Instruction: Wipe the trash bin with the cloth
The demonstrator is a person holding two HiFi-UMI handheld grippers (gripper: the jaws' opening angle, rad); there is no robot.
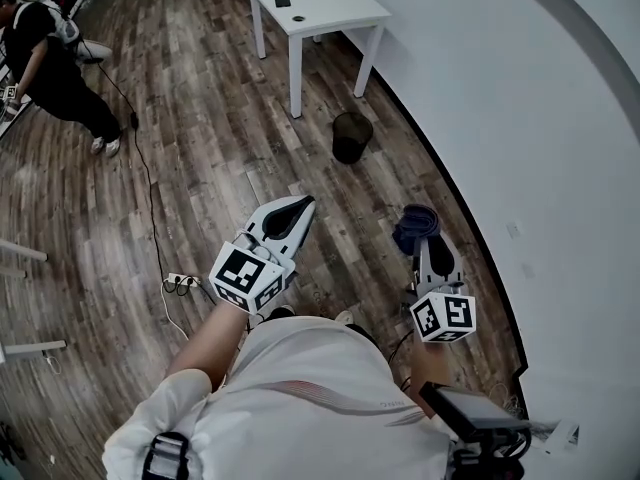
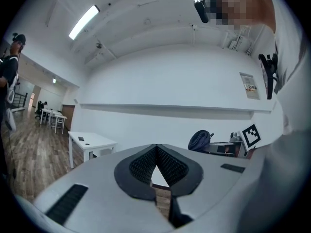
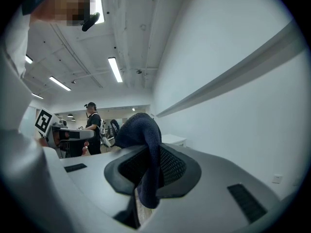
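Open floor (image 1: 300, 173) leads to the trash bin (image 1: 351, 136), seemingly hemmed between the wall (image 1: 500, 118) and a white table (image 1: 315, 8).

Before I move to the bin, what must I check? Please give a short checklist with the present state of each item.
1. Dark blue cloth held by right gripper: ok, jaws shut on it.
2. Left gripper free: ok, shut, nothing between.
3. Black mesh trash bin upright on the wooden floor: ok.
4. Bin within reach: not ok, it stands well ahead of both grippers.
5. Bin empty inside: cannot tell.
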